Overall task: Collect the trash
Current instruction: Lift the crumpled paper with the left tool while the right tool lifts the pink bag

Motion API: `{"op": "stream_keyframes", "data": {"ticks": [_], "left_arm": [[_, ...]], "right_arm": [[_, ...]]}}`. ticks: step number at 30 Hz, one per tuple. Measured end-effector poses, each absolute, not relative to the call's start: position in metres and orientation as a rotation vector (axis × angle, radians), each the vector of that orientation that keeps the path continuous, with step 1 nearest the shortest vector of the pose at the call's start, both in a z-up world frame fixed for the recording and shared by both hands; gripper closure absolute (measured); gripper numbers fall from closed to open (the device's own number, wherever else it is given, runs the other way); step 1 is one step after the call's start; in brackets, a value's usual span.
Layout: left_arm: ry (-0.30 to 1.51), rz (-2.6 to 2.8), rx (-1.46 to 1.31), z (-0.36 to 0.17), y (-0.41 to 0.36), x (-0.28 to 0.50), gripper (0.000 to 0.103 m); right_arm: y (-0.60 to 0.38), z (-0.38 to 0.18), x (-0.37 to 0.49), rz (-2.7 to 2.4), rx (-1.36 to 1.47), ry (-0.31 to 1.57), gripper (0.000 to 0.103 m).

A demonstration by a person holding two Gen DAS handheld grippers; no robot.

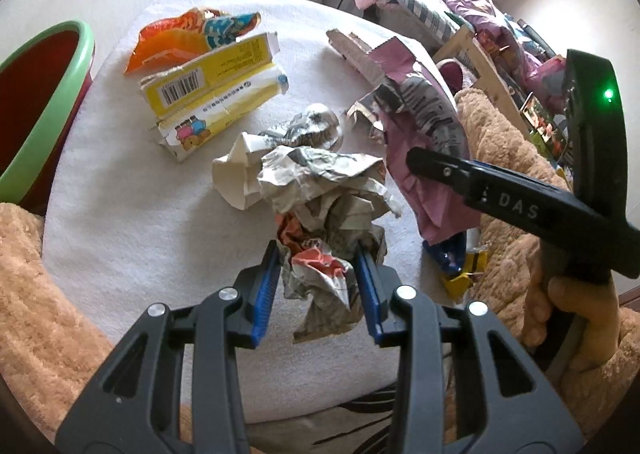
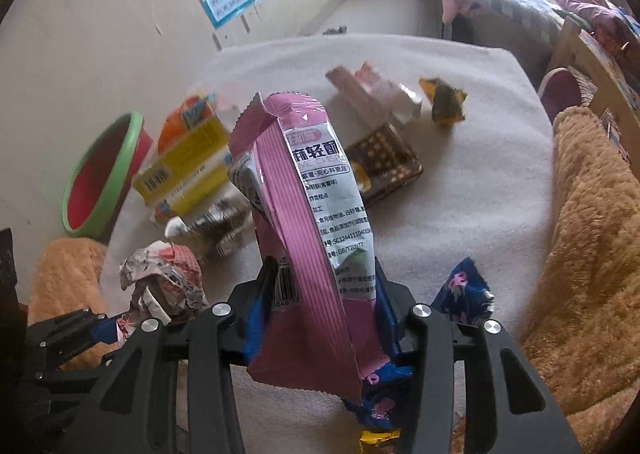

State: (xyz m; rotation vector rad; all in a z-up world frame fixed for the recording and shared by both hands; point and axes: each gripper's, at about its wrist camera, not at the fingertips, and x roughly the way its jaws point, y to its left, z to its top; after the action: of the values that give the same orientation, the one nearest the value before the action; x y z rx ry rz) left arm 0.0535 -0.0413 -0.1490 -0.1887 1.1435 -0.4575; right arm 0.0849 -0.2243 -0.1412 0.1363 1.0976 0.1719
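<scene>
Left gripper (image 1: 316, 268): black angular frame with ribbed blue pads; the two fingers are pressed in on a crumpled paper wad (image 1: 324, 213), which bulges up and out between them.
Crumpled paper wad: newsprint-like sheet, grey and white with red patches, sharply creased, its far part against the white cloth (image 1: 140, 238); in the right wrist view it (image 2: 162, 278) shows at lower left, pinched at the tip of the other gripper.
Right gripper (image 2: 326, 306): same black frame; its fingers are closed against the sides of a pink snack bag (image 2: 304, 213), which stands up tall between them.
Pink snack bag: glossy ribbed foil, long and flattened, with a white label panel of printed text and a barcode low on one side (the top seam is crimped).
Blue wrapper (image 2: 464, 290): crinkled dark foil with pink marks, lying just beside and under the right gripper's fingers.
Yellow box (image 1: 208, 93): flattened carton with a barcode and cartoon bears, lying on the cloth beyond the wad.
Orange packet (image 1: 172, 41): shiny crumpled foil just behind the yellow box.
Brown box (image 2: 384, 161): flat dark carton with pale dots, partly hidden behind the pink bag.
Bin (image 1: 36, 105): round, green rim with red inside, beside the cloth at the left edge.
White cloth: soft nubby surface with rounded corners, bordered by shaggy tan fleece (image 1: 48, 318).
</scene>
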Motion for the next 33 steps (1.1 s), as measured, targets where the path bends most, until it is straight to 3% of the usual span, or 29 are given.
{"op": "stream_keyframes", "data": {"ticks": [33], "left_arm": [[1.064,-0.363,-0.409,-0.14,0.011,0.061,0.067]], "right_arm": [[-0.193,-0.128,0.074,0.212,0.009,1.049,0.059]]}}
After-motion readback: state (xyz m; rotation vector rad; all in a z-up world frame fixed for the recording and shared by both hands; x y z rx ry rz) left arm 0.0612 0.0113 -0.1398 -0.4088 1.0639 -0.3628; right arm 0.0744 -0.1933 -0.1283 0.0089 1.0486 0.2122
